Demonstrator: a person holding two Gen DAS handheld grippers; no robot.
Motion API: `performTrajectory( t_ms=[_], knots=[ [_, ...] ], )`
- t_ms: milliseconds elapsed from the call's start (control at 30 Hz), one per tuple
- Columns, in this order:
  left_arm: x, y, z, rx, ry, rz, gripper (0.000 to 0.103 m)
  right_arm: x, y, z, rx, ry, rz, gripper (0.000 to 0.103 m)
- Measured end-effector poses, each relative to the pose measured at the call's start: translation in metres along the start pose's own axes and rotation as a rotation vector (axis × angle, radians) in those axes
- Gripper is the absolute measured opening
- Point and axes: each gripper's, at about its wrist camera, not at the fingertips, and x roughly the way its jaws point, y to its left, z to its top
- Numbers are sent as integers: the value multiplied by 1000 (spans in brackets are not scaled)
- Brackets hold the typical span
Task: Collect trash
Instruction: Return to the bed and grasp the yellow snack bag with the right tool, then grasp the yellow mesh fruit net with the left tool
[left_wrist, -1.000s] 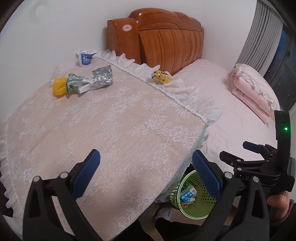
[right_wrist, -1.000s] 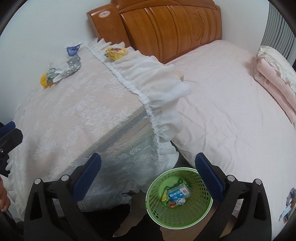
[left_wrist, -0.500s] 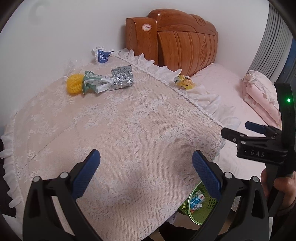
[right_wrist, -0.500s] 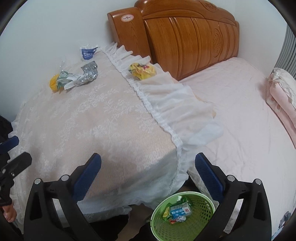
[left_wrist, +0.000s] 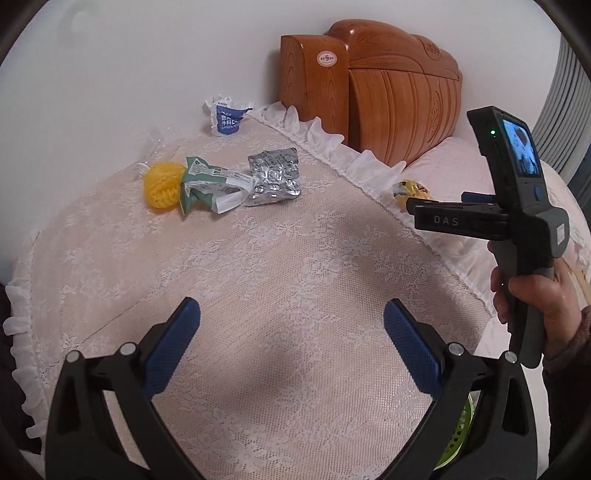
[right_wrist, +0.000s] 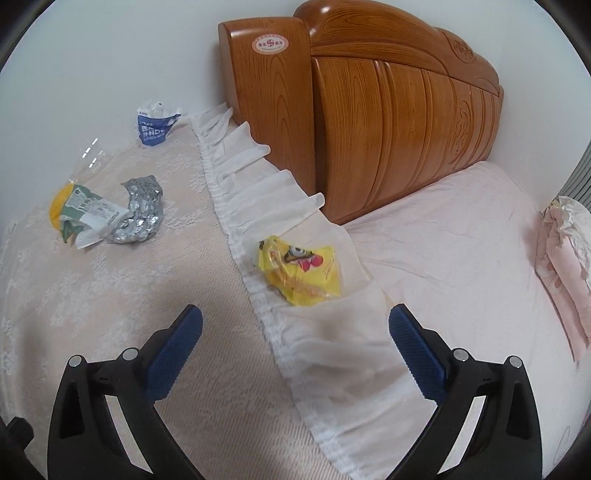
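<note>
**Hovering over the last scraps on a lace-covered table**

Reaching across the lace tablecloth (right_wrist: 110, 302), the right gripper (right_wrist: 295, 325) hangs over the cloth's frilled right edge with its blue-padded jaws spread wide and nothing between them, though they have just been narrowing slightly. A crumpled yellow wrapper (right_wrist: 301, 271) lies on the white frill (right_wrist: 258, 177) just ahead of it, beside the pink bed (right_wrist: 443, 236). The left gripper (left_wrist: 291, 332) hovers over the middle of the cloth, jaws likewise released and empty. Near the far left corner of the table sits a cluster of litter: a yellow mesh ball (left_wrist: 162, 184), a green-and-white wrapper (left_wrist: 210, 184) touching it, and a silver foil packet (left_wrist: 275, 177) against that. A blue-and-white packet (left_wrist: 227, 120) rests at the far edge, close to the wall and the wooden headboard (right_wrist: 388, 110). A person's hand (left_wrist: 535, 295) grips the right tool's handle. A sliver of a green basket (left_wrist: 456, 439) shows below the table's near right corner.
</note>
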Motion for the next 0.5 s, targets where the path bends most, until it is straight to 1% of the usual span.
performTrajectory(
  t_ms=[67,133,200,233,300,400,500],
  knots=[
    [4,5,4,0,3,9,95,16,2,7,-15,25,-7,90],
    [8,8,9,15,2,25,95,26,3,11,-27,44,-9,80],
    [11,11,13,31,-2,39,95,32,2,12,-22,58,3,59],
    [12,13,16,36,-2,43,95,33,0,14,-8,62,12,54],
    [15,17,19,33,2,48,95,35,-3,15,16,62,26,38],
    [21,28,25,9,10,49,95,35,-7,16,42,58,38,30],
    [27,43,31,-34,14,51,95,32,-10,18,55,47,38,29]
  ],
)
